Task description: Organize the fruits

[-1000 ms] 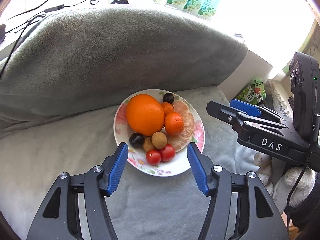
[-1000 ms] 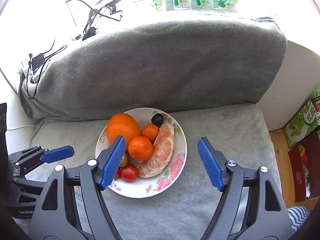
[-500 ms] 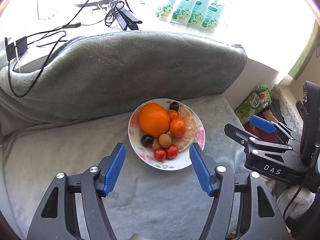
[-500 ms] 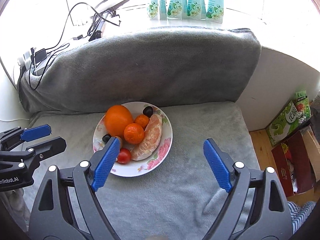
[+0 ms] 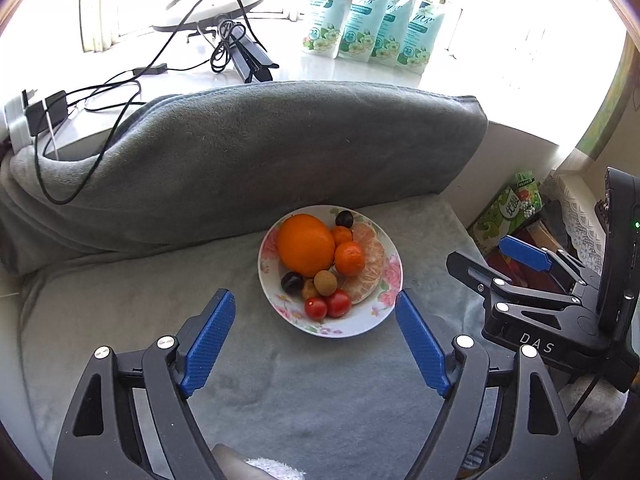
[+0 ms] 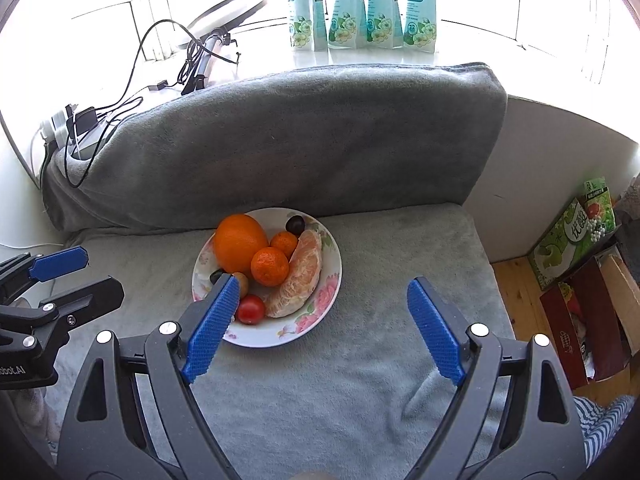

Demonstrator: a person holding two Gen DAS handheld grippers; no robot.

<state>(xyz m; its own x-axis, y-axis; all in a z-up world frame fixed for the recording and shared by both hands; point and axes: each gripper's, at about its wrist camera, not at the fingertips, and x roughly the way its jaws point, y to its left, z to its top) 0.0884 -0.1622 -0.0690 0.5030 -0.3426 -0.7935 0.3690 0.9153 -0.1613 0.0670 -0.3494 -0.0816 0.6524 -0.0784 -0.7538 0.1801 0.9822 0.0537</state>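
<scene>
A home sitting area. Grey blanket-covered sofa (image 6: 280, 136), sunny windowsill (image 5: 360, 76) with refill pouches (image 5: 376, 28), charger cables (image 5: 120, 88), wooden floor (image 6: 516, 280)

In the right wrist view, the blue pad of the right gripper (image 6: 320, 292) covers the near-left rim of the plate (image 6: 334, 280), most of a small tan fruit (image 6: 242, 282) and nearly all of a dark fruit (image 6: 216, 276). The left gripper (image 6: 56, 276) is cut by the left edge. In the left wrist view, the orange (image 5: 306, 244) hides part of a small citrus fruit (image 5: 342, 235), and the small brownish fruit (image 5: 309, 290) beside the cherry tomatoes (image 5: 326, 306) is too small to identify, possibly another longan. The pouches (image 5: 374, 20) lose their tops to glare.
</scene>
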